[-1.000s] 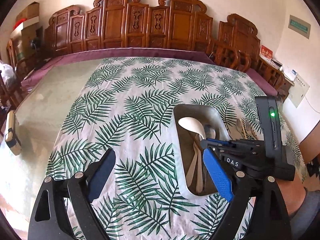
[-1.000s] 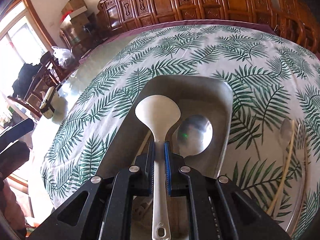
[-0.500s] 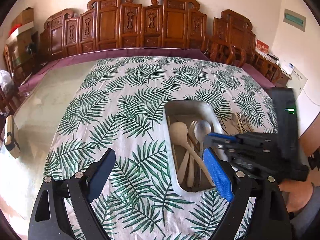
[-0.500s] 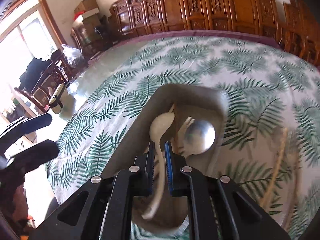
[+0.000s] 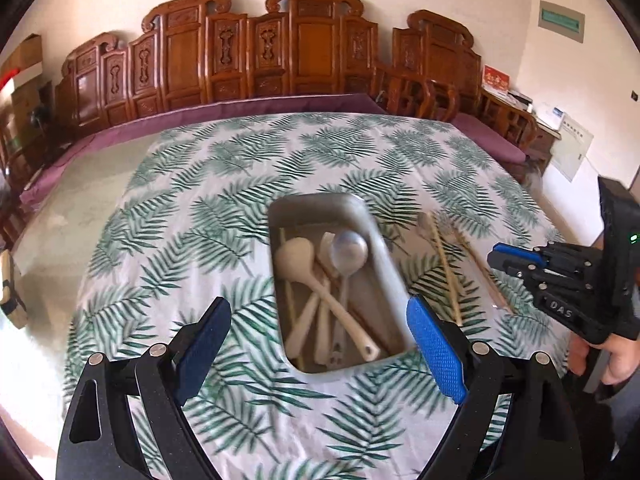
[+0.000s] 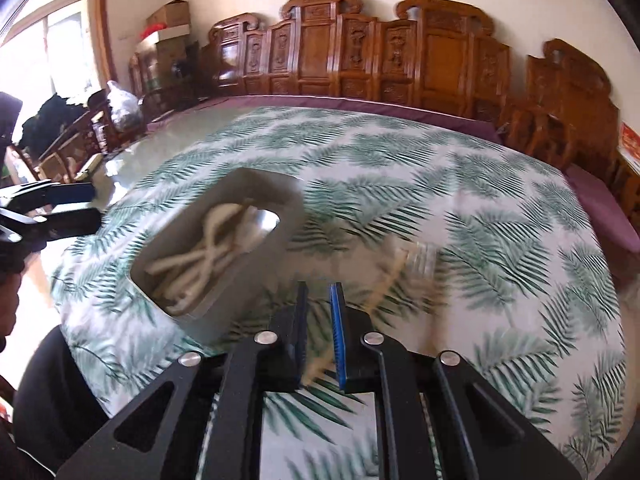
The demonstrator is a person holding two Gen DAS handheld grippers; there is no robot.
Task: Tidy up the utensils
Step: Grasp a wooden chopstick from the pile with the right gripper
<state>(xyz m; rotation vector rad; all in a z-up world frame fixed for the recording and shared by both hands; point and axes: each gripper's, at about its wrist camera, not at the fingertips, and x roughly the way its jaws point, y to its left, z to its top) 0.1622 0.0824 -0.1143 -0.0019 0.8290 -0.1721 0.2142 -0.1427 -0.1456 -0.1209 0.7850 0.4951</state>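
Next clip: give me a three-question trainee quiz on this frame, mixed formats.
1. True or false: the white ladle lies inside the metal tray.
2. Where do the loose chopsticks lie? A in the tray; B on the tablecloth beside the tray; C in a hand-held gripper.
3. Fill in: the left hand-held gripper is ____.

Key: 1 true; 2 B; 3 open.
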